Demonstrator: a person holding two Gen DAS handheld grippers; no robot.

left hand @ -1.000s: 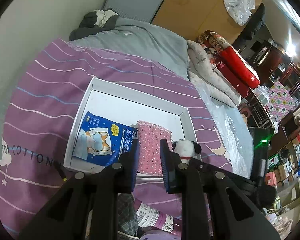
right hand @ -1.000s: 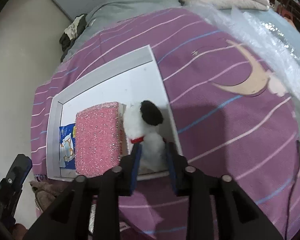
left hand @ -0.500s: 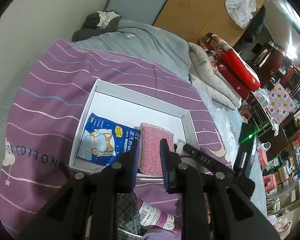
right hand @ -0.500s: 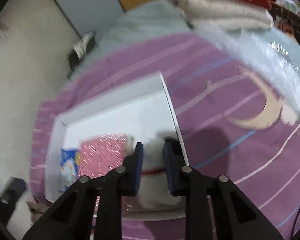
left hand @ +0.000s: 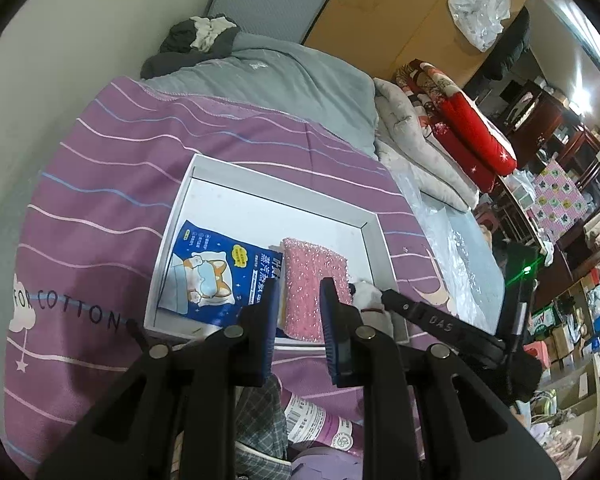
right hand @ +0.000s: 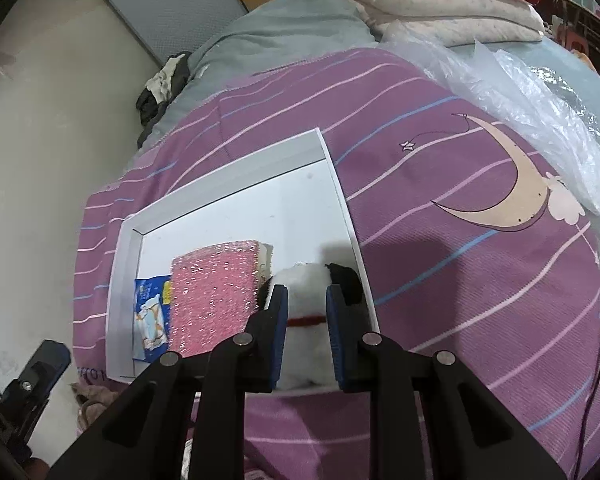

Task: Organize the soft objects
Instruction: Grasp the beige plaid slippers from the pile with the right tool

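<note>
Two grippers | right gripper (right hand: 307, 316) clamps plush dog (right hand: 306, 304) | left gripper (left hand: 299, 308) empty

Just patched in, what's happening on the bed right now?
The right gripper has its fingers on either side of a white plush dog at the near right corner of the white tray. A pink sponge and blue packet already lie inside. The left gripper hovers open, holding nothing.

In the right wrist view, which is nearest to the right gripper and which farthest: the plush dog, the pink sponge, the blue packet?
1. Plush dog: between the fingers of the right gripper, at the tray's right side.
2. Pink sponge: just left of the dog.
3. Blue packet: farthest, by the tray's left wall.
</note>
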